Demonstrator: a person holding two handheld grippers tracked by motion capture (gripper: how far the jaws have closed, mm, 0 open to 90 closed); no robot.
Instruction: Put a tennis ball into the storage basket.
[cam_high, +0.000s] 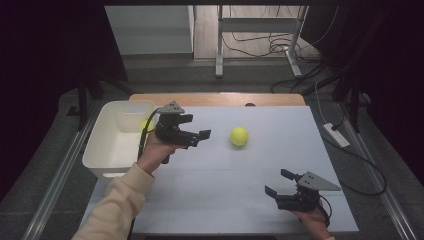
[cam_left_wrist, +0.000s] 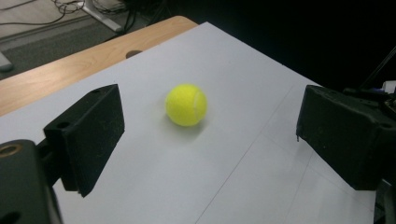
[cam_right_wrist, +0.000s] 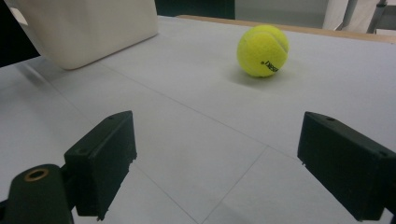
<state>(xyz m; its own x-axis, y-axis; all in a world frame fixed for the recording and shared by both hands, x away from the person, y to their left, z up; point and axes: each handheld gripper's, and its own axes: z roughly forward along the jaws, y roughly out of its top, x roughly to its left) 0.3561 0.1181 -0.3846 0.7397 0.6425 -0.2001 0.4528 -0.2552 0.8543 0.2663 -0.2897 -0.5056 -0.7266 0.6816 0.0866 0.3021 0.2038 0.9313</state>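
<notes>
- Tennis ball (cam_high: 239, 136) sits alone on the grey table (cam_high: 225, 190), roughly at the middle of its far half, touching nothing — free to be taken from either side.
- Left gripper (cam_high: 200, 137) is held above the table just beside the white bin (cam_high: 107, 145), its jaws spread wide and aimed at the ball; in the left gripper view the ball (cam_left_wrist: 186, 104) lies between the two jaws but farther on, so nothing is held yet.
- That heading makes sense if the ball is to go into the bin: the hand nearest the bin does the fetching, and the carry back would be short.
- A second yellow ball (cam_high: 145, 124) seems to lie inside the bin behind the left gripper, though most of it is hidden.
- Right gripper (cam_high: 278, 182) waits near the table's near right corner, well apart from the ball, jaws also wide and empty; its own view looks across at the ball (cam_right_wrist: 262, 50) and the bin's wall (cam_right_wrist: 93, 28).
- Judging by its low, set-back pose, it is parked out of the way — leaving the left a clear path.
</notes>
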